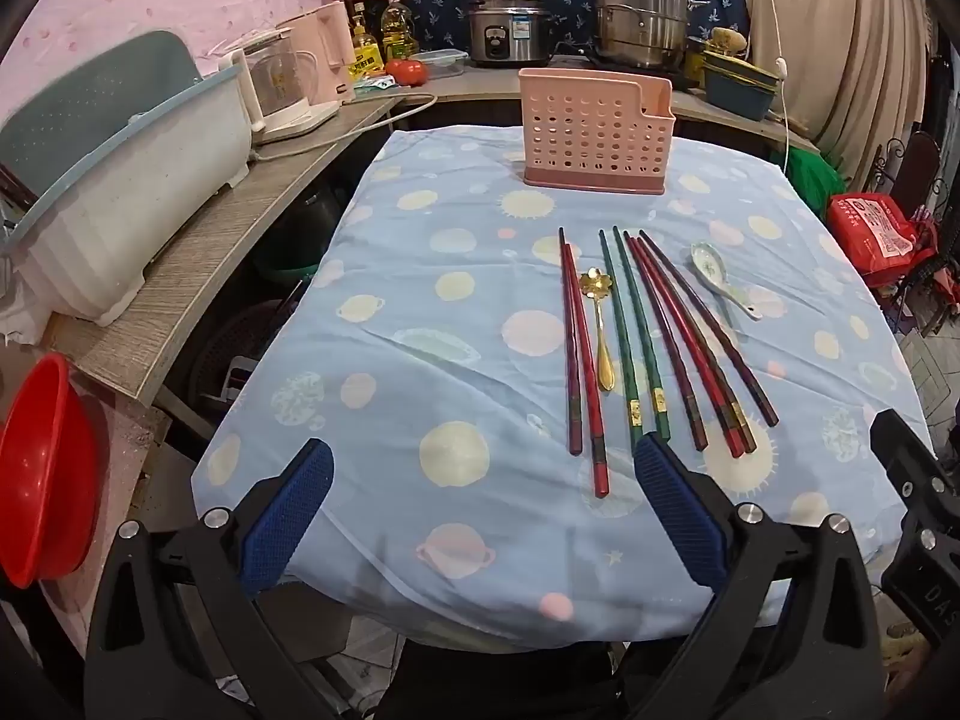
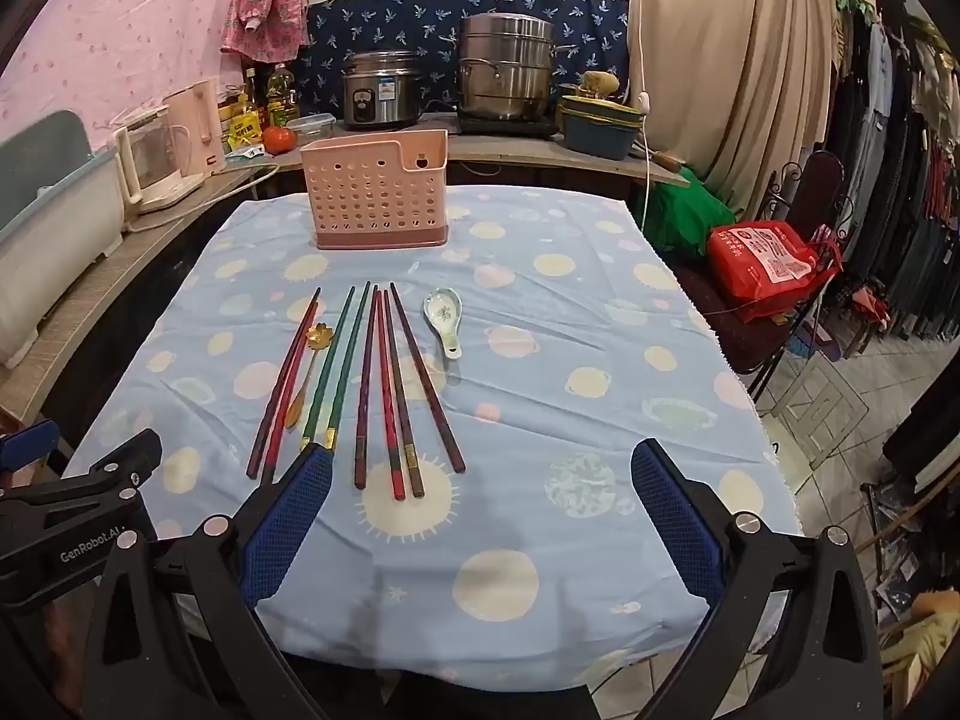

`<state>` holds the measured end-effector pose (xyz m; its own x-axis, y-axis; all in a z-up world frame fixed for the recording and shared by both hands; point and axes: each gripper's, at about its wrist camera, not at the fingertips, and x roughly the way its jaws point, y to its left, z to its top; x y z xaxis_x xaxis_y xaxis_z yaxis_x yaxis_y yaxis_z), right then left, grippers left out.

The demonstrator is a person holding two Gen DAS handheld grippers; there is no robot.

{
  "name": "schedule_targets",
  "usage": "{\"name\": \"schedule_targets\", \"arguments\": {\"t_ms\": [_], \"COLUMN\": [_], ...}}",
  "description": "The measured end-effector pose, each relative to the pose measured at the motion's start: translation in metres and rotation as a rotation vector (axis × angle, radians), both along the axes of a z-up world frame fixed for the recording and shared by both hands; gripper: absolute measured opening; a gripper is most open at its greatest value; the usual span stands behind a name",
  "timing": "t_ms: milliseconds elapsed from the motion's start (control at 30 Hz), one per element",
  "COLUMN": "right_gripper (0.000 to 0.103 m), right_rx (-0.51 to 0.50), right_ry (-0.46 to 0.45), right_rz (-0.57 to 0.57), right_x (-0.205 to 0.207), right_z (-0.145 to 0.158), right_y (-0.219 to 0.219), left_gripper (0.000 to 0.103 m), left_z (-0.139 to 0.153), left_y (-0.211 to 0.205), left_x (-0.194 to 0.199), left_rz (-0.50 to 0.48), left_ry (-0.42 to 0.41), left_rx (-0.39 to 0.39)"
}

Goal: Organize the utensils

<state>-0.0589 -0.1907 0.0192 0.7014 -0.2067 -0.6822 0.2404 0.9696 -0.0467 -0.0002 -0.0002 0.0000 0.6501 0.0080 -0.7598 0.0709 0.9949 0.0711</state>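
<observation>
A pink perforated utensil holder (image 1: 594,131) (image 2: 375,197) stands upright at the far side of the blue planet-print tablecloth (image 1: 420,360) (image 2: 570,396). In front of it lie several chopsticks in a row: a red pair (image 1: 577,354) (image 2: 285,387), a green pair (image 1: 633,336) (image 2: 336,369), and dark red ones (image 1: 696,342) (image 2: 396,390). A gold spoon (image 1: 602,330) (image 2: 303,375) lies between the red and green pairs. A white ceramic spoon (image 1: 723,287) (image 2: 445,313) lies to their right. My left gripper (image 1: 483,462) and right gripper (image 2: 480,462) hover open near the front edge, empty.
A wooden counter along the left and back holds a dish rack (image 1: 114,192), a kettle (image 1: 282,90), a tomato (image 1: 405,71), a rice cooker (image 1: 510,27) and a steel steamer pot (image 1: 639,12). A red basin (image 1: 42,468) sits low left; a red bag (image 2: 765,264) rests on a chair at right.
</observation>
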Motion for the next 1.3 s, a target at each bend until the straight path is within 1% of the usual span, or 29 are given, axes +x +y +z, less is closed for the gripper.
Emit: {"name": "schedule_targets", "arguments": {"t_ms": [300,333,500,533,800,1300], "right_gripper": [0.096,0.096,0.096,0.096,0.096,0.096], "right_rx": [0.019,0.018,0.008,0.008,0.009,0.013], "right_ry": [0.001,0.001,-0.008,-0.008,-0.018,-0.024], "right_rz": [-0.004,-0.005,-0.003,-0.001,0.001,0.008], "right_x": [-0.004,-0.005,-0.005,-0.005,-0.01,-0.009], "right_z": [0.004,0.0,0.002,0.001,0.012,0.011], "right_y": [0.0,-0.004,0.003,0.002,0.003,0.003], "left_gripper": [0.096,0.096,0.096,0.096,0.096,0.096], "left_z": [0.001,0.001,0.001,0.004,0.007,0.011], "left_y": [0.004,0.004,0.004,0.002,0.0,-0.003], "left_x": [-0.002,-0.002,-0.002,-0.005,-0.007,-0.009], "left_rz": [-0.001,-0.001,-0.01,-0.003,-0.006,-0.008], "left_ry": [0.004,0.005,0.003,-0.002,-0.005,-0.018], "left_rx": [-0.004,-0.002,0.0,-0.002,-0.001,0.003]}}
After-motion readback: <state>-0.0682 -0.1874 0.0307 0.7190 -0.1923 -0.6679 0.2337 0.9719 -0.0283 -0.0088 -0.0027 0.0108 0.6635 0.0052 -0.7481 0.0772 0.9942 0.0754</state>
